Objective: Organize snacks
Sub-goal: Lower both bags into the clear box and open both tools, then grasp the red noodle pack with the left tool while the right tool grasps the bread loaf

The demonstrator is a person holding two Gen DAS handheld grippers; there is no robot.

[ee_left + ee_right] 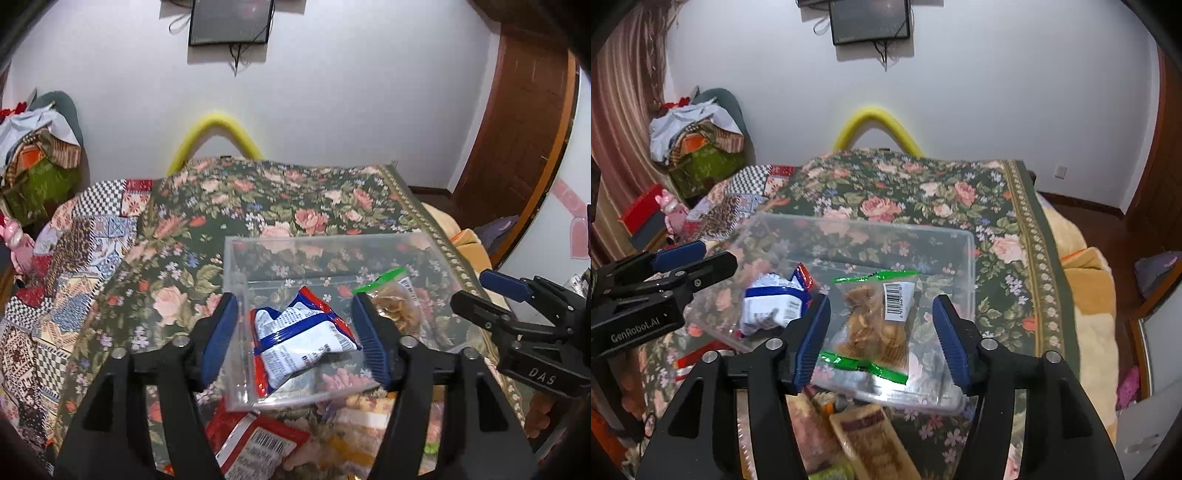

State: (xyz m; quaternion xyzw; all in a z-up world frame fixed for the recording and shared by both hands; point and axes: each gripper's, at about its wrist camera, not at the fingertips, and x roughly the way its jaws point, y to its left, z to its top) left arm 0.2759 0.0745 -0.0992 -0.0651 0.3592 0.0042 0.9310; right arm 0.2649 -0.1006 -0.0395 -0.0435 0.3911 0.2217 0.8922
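Left wrist view: left gripper (295,334) jaws part-open, pads clear of the white-and-blue snack packet (301,336) lying between them in the clear plastic box (236,295), its long axis slanting across the box floor. Right gripper (881,338) likewise parted, holding nothing, over the green-sealed biscuit bag (875,325), lengthwise front to back. Two snacks in one box; more packets lie in front of it on the floral cloth (886,192).

Clear bin (236,280) open-topped, walls around

Left tongs (293,338) parted, empty, right tongs (881,338) parted, empty, side by side
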